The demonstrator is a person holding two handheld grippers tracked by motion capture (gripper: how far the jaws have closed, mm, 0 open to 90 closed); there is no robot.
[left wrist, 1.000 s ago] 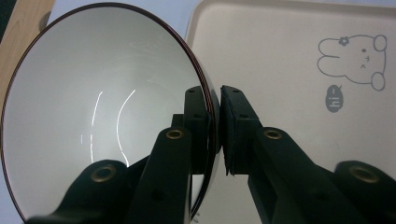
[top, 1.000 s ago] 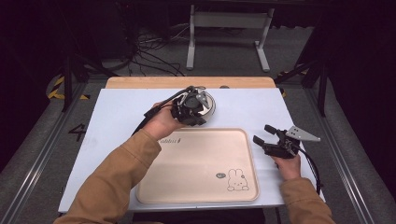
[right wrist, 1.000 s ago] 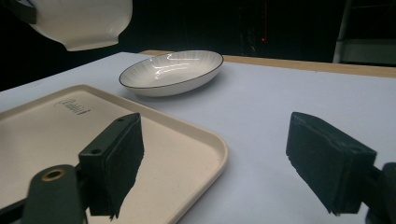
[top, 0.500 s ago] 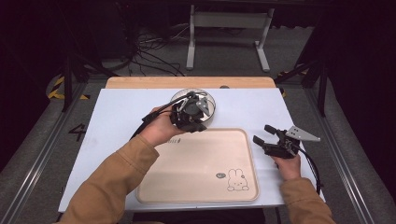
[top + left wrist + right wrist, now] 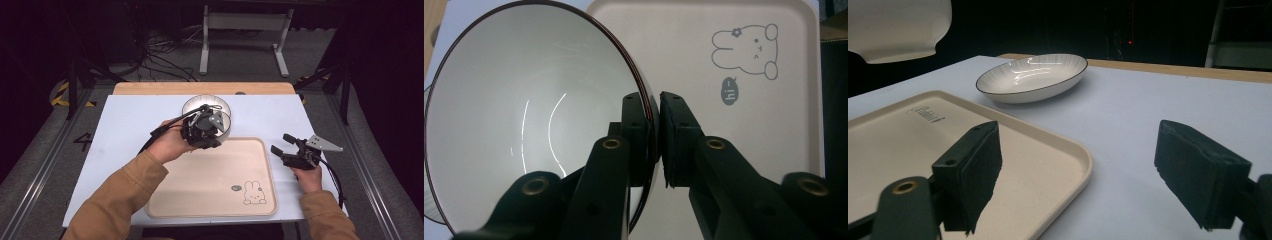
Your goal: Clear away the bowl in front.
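My left gripper (image 5: 655,145) pinches the rim of the white bowl (image 5: 534,115), lifted just above the tray's (image 5: 210,185) far edge. My right gripper (image 5: 1078,175) stands spread, empty, beside the tray's right edge.

We count two white ceramic bowls with dark rims: one deep bowl (image 5: 524,125) and one shallow ribbed bowl (image 5: 1032,76). We count one beige plastic tray (image 5: 210,185) with one printed rabbit (image 5: 254,193).

Glossy white glazed bowl (image 5: 524,125); matt beige plastic tray (image 5: 215,185); smooth pale tabletop (image 5: 125,125).
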